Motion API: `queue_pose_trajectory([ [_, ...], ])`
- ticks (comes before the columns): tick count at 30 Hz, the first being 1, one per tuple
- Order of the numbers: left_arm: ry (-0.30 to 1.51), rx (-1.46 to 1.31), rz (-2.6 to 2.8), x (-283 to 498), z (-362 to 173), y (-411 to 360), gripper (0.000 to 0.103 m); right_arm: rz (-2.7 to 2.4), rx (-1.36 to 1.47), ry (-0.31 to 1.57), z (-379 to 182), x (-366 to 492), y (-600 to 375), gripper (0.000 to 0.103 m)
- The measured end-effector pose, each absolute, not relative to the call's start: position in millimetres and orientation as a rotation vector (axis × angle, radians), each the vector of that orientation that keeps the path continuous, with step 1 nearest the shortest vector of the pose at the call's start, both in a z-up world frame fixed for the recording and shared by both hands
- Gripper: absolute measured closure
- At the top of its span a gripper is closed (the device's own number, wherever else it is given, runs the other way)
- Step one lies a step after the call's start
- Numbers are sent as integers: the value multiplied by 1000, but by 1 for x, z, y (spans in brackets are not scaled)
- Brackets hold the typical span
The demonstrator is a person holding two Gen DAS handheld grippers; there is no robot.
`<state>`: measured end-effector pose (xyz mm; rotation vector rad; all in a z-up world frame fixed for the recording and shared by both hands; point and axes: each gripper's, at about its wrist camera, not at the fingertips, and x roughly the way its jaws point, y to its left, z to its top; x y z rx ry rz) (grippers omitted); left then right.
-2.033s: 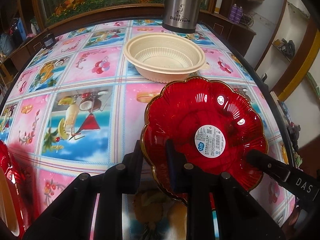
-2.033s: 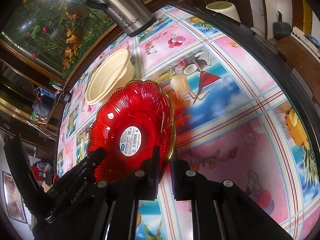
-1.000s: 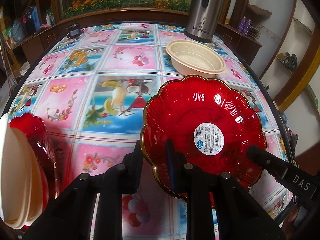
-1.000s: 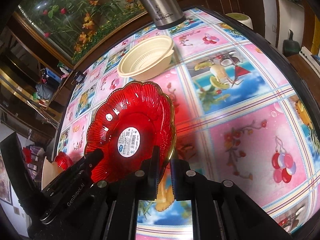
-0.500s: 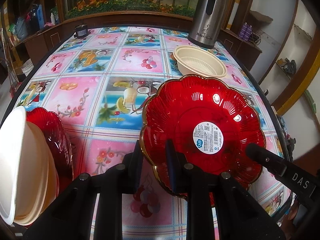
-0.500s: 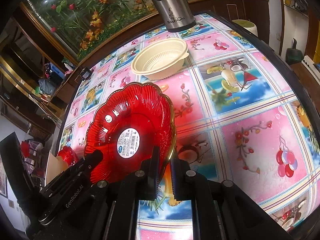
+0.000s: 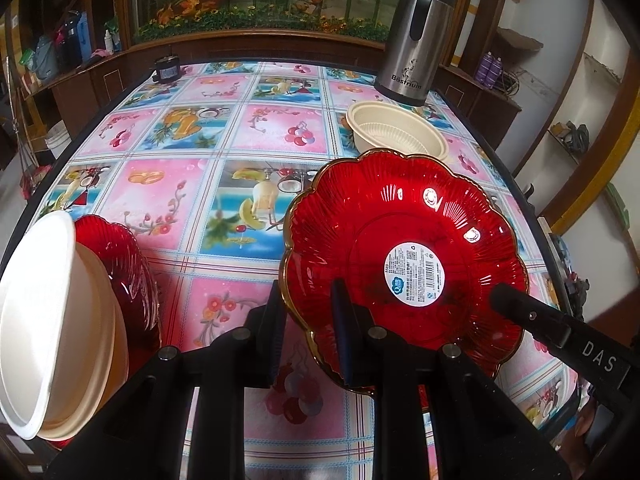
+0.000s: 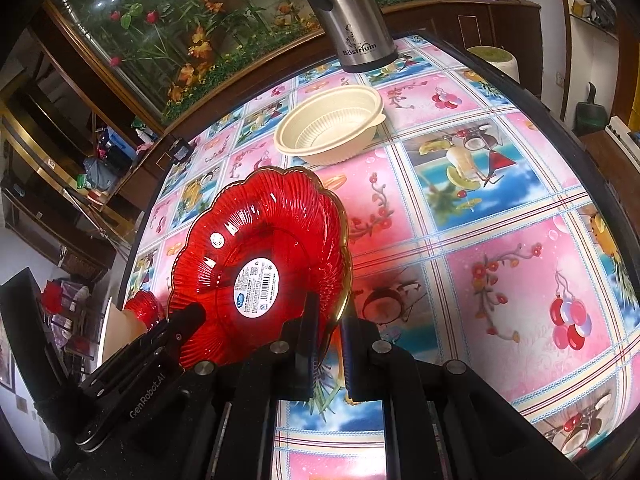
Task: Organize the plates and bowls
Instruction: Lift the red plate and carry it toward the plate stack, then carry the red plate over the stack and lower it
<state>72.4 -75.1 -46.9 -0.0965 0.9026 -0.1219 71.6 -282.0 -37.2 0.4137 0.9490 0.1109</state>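
Note:
A red scalloped glass plate (image 7: 404, 248) with a white label is held above the table by both grippers. My left gripper (image 7: 308, 320) is shut on its left rim. My right gripper (image 8: 330, 320) is shut on its right rim; the plate also shows in the right wrist view (image 8: 260, 264). A cream plastic bowl (image 7: 396, 132) sits on the table behind the plate, near the flask. At the near left, cream bowls (image 7: 52, 320) stand on edge beside another red plate (image 7: 120, 264).
A steel vacuum flask (image 7: 416, 40) stands at the far right of the table, behind the cream bowl. A small dark object (image 7: 167, 69) sits at the far left edge. The patterned tablecloth (image 7: 200, 160) covers the table. Shelves and cabinets surround it.
Both grippers have drawn back toward me with the red plate held between them. The cream bowl and flask now look farther away, and the stack at the left has come into view.

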Motion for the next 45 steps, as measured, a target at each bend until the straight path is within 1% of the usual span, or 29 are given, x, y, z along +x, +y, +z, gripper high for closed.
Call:
queue_pose_trajectory([
  [27, 861, -126, -96, 62, -30, -56, 84, 150, 380, 910, -21, 70, -265, 94],
  [45, 819, -162, -52, 54, -11, -29, 84, 214, 342, 873, 2, 70, -237, 94],
])
